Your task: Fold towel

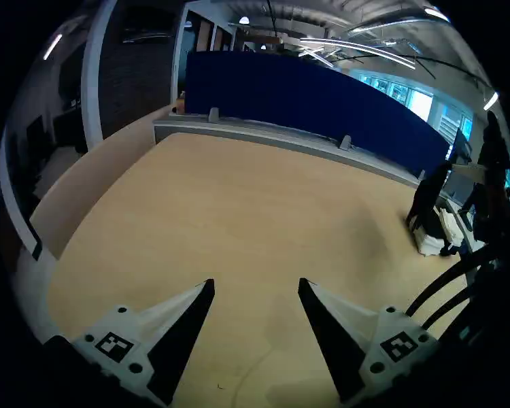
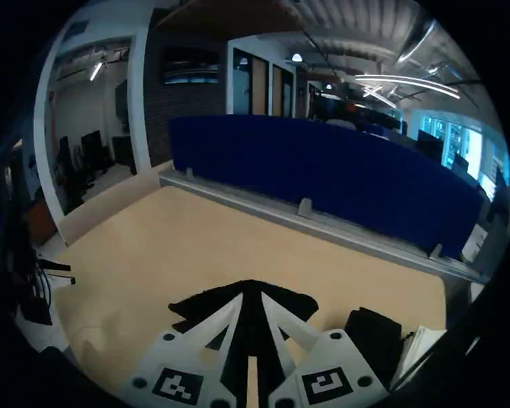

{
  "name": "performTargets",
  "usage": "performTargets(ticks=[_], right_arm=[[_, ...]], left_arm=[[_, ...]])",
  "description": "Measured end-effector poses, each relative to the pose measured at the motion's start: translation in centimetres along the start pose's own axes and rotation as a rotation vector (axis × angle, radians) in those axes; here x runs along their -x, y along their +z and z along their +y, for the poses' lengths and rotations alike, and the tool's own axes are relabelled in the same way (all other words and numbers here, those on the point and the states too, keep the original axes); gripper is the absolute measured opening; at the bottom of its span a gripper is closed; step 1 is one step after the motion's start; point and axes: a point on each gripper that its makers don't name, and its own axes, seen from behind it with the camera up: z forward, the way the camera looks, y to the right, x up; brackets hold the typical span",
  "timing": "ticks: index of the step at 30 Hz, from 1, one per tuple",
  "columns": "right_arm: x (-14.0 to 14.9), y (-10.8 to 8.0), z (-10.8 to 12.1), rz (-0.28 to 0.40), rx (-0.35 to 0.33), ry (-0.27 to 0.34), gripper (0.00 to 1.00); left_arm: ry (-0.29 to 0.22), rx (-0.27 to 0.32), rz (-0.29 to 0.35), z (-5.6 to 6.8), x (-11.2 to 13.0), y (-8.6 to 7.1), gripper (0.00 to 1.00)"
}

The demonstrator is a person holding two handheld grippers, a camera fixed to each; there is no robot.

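A black towel [image 2: 207, 306] lies crumpled on the light wooden table [image 2: 153, 258], right in front of my right gripper [image 2: 253, 294]. Its fingers [image 2: 221, 326] stand close together with black cloth pinched between the tips, so it is shut on the towel. My left gripper [image 1: 255, 289] is open above bare tabletop [image 1: 241, 204], nothing between its fingers [image 1: 180, 319]. Far off at the right edge of the left gripper view a dark shape [image 1: 428, 197] stands over a white folded stack [image 1: 432, 241]; I cannot tell what the shape is.
A blue partition [image 2: 336, 170] on a grey rail [image 2: 323, 228] closes the far side of the table. A dark folded cloth [image 2: 374, 333] and a white stack [image 2: 418, 347] lie to the right of the right gripper. Black cables [image 1: 452, 285] hang at the table's right edge.
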Motion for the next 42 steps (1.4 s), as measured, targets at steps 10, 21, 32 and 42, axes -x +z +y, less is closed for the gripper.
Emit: performTargets(ticks=[10,21,32,42], right_arm=[[-1.0,0.2,6.9,-0.016,0.069,0.002,0.04],[-2.5,1.7,13.4,-0.02,0.124,0.034,0.04],[-3.5,3.0,19.0,-0.037,0.184,0.057,0.04],[-3.8,4.2,22.2,-0.045,0.218,0.088,0.04]], left_arm=[[0.007,-0.013,-0.007,0.1,0.0,0.2,0.91],[0.006,-0.027,-0.021,0.1,0.0,0.8,0.91],[-0.007,-0.037,-0.037,0.0,0.1,1.2,0.91],[-0.001,-0.049,-0.042,-0.1,0.1,1.5,0.91]])
